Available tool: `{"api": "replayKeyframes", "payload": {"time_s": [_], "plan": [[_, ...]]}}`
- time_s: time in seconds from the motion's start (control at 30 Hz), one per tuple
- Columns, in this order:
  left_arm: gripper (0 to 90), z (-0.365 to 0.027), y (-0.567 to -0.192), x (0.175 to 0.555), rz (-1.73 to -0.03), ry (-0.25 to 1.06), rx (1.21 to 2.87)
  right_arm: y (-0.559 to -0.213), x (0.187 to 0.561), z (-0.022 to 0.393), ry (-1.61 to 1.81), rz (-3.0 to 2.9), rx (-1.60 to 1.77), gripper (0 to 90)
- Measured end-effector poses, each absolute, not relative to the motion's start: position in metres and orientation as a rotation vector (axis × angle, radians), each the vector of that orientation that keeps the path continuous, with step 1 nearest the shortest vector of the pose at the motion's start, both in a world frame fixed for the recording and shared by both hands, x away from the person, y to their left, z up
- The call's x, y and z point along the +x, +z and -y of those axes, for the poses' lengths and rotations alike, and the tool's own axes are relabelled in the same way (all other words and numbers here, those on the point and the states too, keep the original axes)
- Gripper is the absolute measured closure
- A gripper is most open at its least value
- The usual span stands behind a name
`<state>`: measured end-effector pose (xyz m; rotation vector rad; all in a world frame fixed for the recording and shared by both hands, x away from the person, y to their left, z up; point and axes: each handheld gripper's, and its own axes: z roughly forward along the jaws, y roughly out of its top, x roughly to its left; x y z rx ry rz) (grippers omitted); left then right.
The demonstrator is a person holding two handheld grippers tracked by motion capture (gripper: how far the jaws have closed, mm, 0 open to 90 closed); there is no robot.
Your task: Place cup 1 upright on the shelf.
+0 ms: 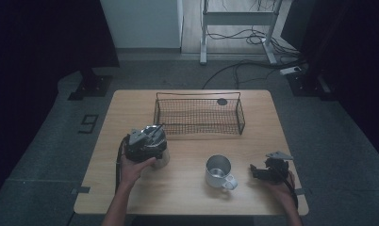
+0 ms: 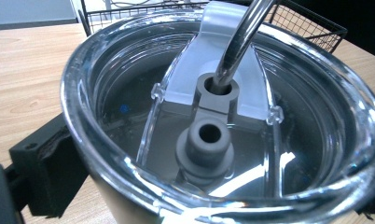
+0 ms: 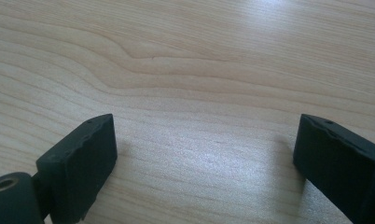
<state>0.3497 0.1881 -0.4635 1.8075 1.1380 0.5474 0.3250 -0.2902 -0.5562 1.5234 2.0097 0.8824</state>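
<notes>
My left gripper [image 1: 152, 141] clasped the lidded tumbler [image 2: 213, 121] at the table's [image 1: 187, 188] nine o'clock, its metal straw [image 2: 241, 37] clear up close; right gripper [image 3: 204, 154] gaped empty, mug [image 1: 219, 172] at its nine, basket [image 1: 199, 115] beyond.

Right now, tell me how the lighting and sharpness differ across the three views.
High view: dim, dark surroundings, the table evenly lit. Left gripper view: bright glare on the clear lid, its near rim blurred. Right gripper view: sharp wood grain, a soft sheen between the open jaws.

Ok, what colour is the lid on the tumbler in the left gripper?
Clear, see-through plastic lid with grey spouts and a metal straw through it; the left gripper view shows it best.
</notes>
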Motion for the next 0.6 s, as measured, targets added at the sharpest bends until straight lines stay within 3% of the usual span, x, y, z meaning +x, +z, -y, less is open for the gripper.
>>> {"api": "replayKeyframes", "payload": {"time_s": [0.6], "plan": [[3.2, -0.1929, -0.4641, 0.3489, -1.123, 0.582, 1.775, -0.5561, 0.3249, 0.2905, 0.882, -2.003, 1.527, 6.6]]}}
